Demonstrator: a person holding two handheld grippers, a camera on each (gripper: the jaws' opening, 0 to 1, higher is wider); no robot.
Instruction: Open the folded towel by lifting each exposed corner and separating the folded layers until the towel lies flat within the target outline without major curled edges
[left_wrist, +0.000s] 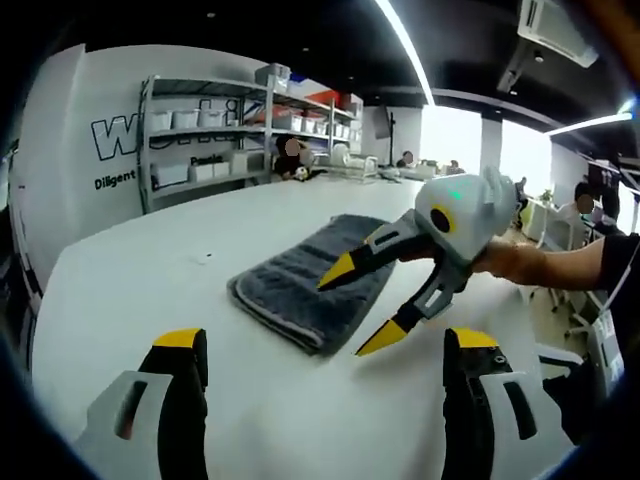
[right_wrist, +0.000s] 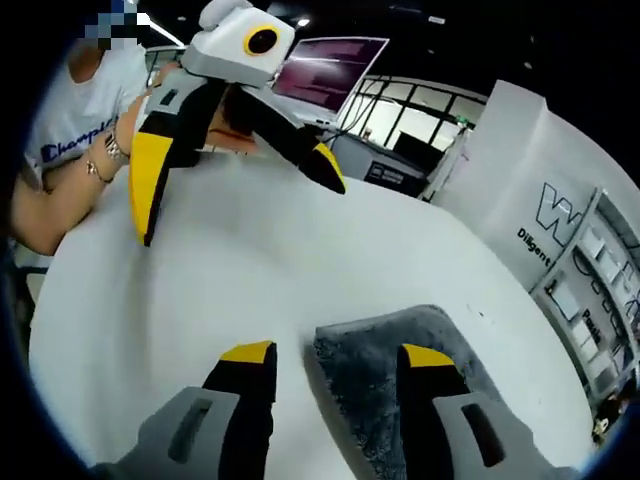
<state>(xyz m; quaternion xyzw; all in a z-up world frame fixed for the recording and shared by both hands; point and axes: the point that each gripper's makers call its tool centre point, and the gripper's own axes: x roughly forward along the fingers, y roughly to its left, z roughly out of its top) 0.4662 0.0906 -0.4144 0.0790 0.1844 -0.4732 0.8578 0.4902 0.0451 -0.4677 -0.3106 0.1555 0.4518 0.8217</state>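
1. The work surface is a broad white table (left_wrist: 150, 270). Around the folded dark grey terry towel (left_wrist: 310, 280) it shows bare top.
2. In the left gripper view, a grey metal shelving rack (left_wrist: 215, 130) holding white bins stands against a white wall with dark lettering. Seated people and desks show beyond the table's far edge.
3. In the right gripper view, a person in a white printed T-shirt (right_wrist: 75, 115) stands at the table's far side, and a large pink-lit monitor screen (right_wrist: 325, 70) sits behind the table.
4. The towel lies folded in a thick rectangle near the table's middle, its layered edges stacked and visible at the near end; the pile looks plush and faintly ribbed.
5. The right gripper (left_wrist: 362, 310), white-bodied with yellow-tipped black jaws, is seen in the left gripper view hovering over the towel's near corner, jaws spread wide and grasping nothing. In its own view the same jaws straddle the towel's corner (right_wrist: 375, 390).
6. The left gripper (left_wrist: 325, 340) has its jaws apart above bare table, well short of the towel, with nothing between them. In the right gripper view it appears across the table (right_wrist: 240, 190), likewise spread.
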